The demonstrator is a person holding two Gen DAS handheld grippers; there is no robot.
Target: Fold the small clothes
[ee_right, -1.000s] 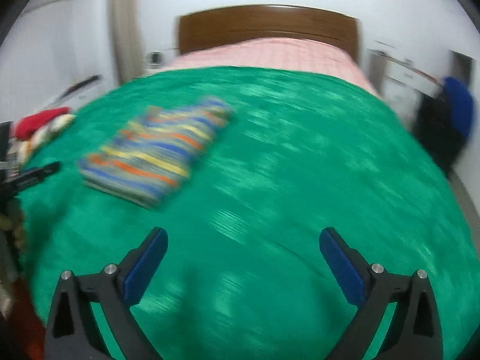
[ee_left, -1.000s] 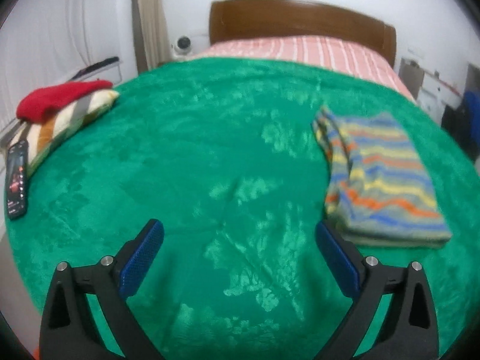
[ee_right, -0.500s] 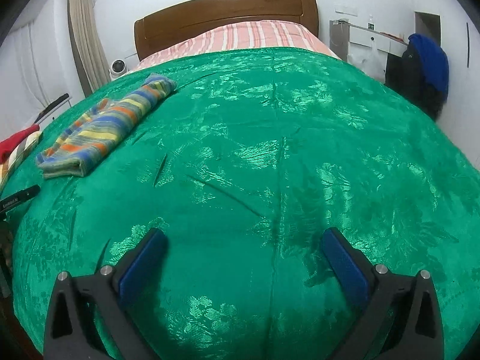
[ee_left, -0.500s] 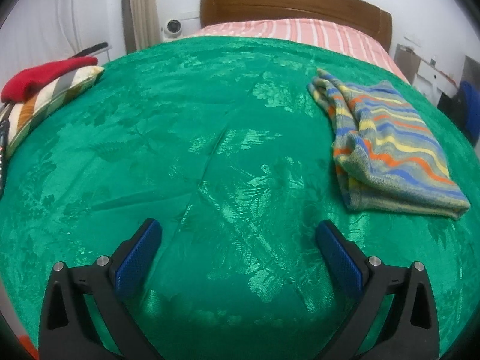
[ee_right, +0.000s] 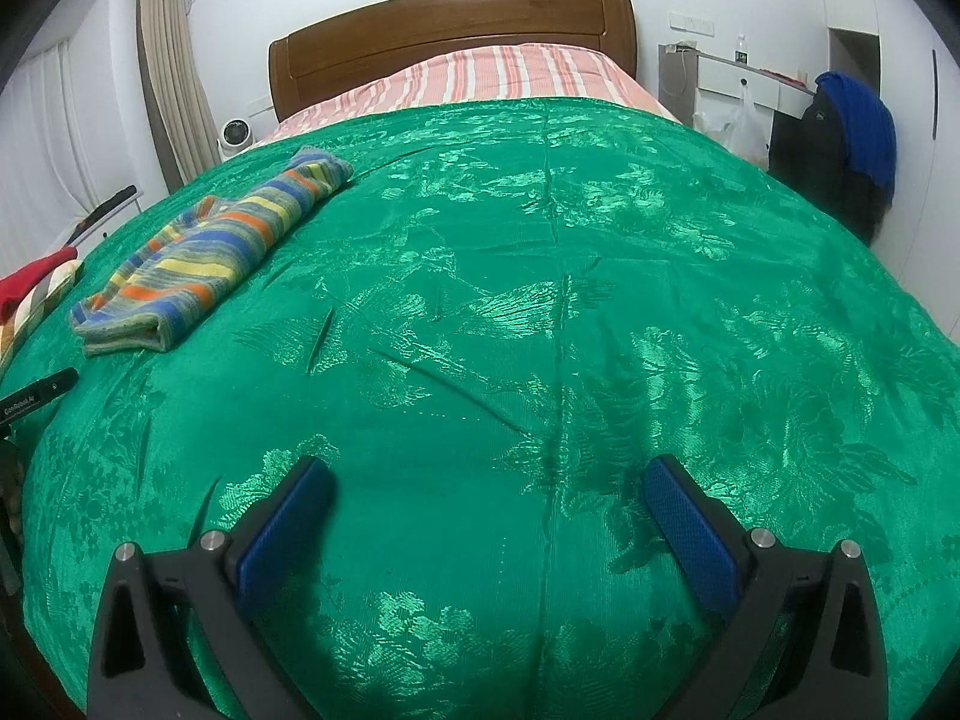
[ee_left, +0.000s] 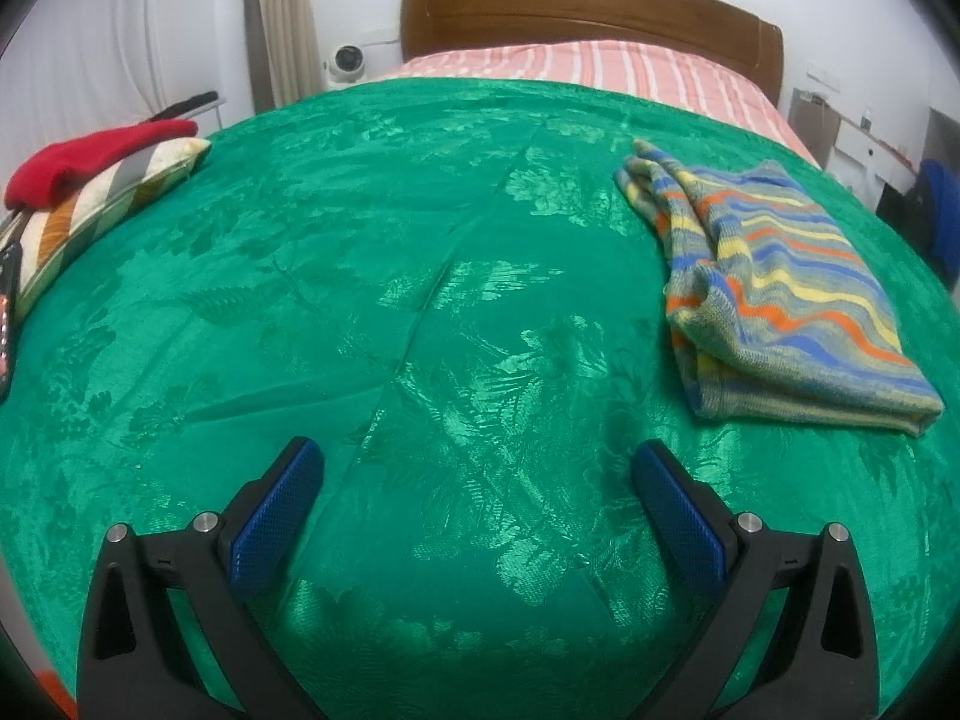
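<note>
Knitwear, a folded multicolour striped knitted garment (ee_left: 786, 294), lay right of the left tool (ee_left: 474, 492), whose blue fingers stayed spread and empty, backed off. Right view steadied from its blur: right tool (ee_right: 489, 495) spread, garment well apart on the green satin bedspread (ee_right: 540, 300); fold looked finished.

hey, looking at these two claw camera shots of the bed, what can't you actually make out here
- Striped knit garment: folded, so its type and inner layers are hidden, both views.
- Remote control: cut off by the left wrist view's left edge.
- Striped cushion: partly covered by a red garment; left end cropped.
- Black bar: right wrist view, lettering too small to read.
- Bottle on the far shelf: too small.
</note>
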